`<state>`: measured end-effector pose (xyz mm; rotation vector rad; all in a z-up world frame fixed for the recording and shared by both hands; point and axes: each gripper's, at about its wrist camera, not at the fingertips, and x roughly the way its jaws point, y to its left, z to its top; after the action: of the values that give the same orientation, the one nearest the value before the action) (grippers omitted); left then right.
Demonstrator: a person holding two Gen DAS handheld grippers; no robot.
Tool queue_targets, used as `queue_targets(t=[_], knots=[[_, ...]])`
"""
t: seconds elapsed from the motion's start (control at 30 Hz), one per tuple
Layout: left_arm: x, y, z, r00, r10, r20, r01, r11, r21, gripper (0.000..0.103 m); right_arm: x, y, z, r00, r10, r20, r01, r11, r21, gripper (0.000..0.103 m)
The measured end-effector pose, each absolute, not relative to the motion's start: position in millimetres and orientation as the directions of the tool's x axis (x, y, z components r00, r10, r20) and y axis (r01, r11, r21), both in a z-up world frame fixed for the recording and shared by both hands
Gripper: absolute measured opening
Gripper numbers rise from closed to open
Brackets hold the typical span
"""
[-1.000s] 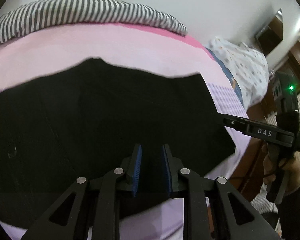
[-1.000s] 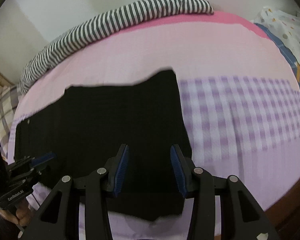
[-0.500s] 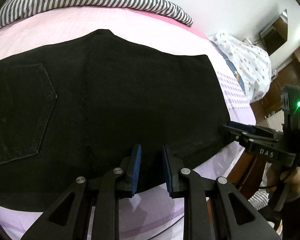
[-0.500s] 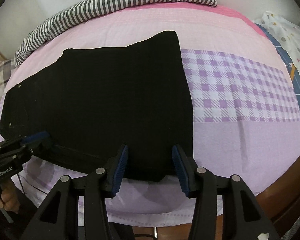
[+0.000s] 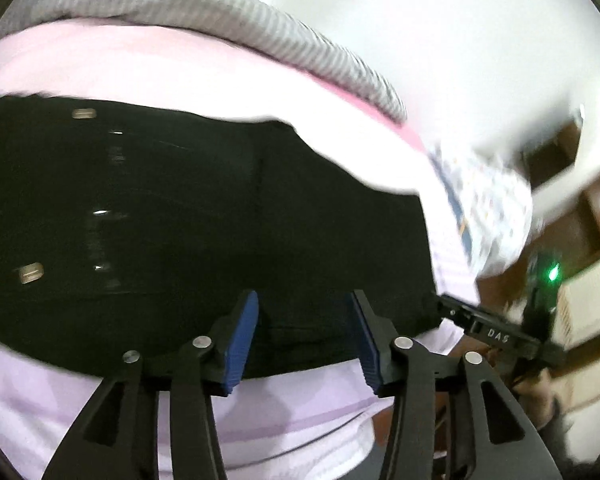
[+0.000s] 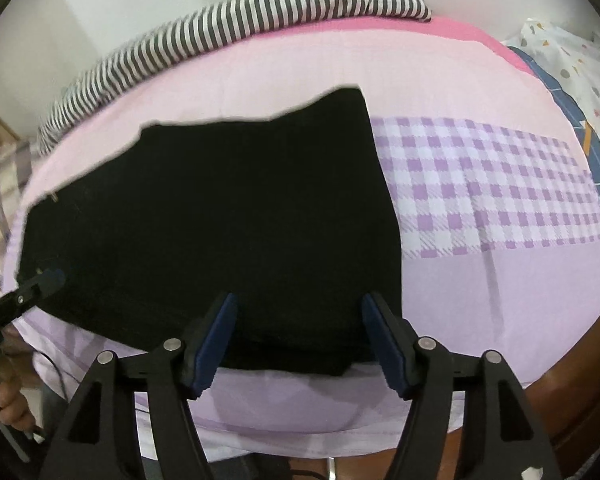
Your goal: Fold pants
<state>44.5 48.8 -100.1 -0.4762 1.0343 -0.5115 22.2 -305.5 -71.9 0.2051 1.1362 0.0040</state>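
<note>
Black pants (image 6: 228, 216) lie flat and folded on the bed (image 6: 500, 292), on the pink and lilac sheet, near edge of the pants close to the bed's front edge. Checked purple panel of the sheet is just right of the pants in the right wrist view.

Left gripper (image 5: 304, 340): fingers (image 5: 242, 340) apart, blue pads spread, nothing between them. It hovers low over the pants' near hem, pointing along the bed toward the striped pillow (image 5: 228, 28). Left wrist view is motion-blurred; two metal rivets on the pants show as smears at the left. Can't tell whether the fingertips touch the cloth.

Right gripper (image 6: 300, 340): fingers (image 6: 384, 340) wide apart, empty, straddling the pants' near right corner, aimed toward the striped pillow (image 6: 236, 20). Contact with the cloth also unclear.

Cross views: right gripper (image 5: 496, 332) shows at the pants' right edge in the left wrist view, held by a hand (image 5: 540, 392) below it. Left gripper (image 6: 24, 300) shows at the pants' left edge in the right wrist view, hand (image 6: 4, 400) below the bed edge.

Dotted white bedding (image 6: 580, 64) sits on the bed, right of the pants and well apart.
</note>
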Motion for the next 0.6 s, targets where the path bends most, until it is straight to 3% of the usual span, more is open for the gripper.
queue_targets(t=[0.07,0.3,0.6], knots=[[39,75,-97,0.444,-0.616,-0.651,0.118,0.760,-0.639,0.053,24,-304,-62,0.453,0.139,-0.881,0.105,0.973,0.208,0.072],[6,188,-104,0.595,-0.598,-0.537,-0.121,0.594,-0.795,0.059,36,-276,-51,0.480,0.220,-0.849,0.055,0.958,0.280,0.074],[-11,243,-132,0.658,-0.517,-0.548,-0.287,0.500,-0.817,0.064,45,-238,-53,0.460,0.280,-0.843,-0.002,0.949,0.314,0.074]])
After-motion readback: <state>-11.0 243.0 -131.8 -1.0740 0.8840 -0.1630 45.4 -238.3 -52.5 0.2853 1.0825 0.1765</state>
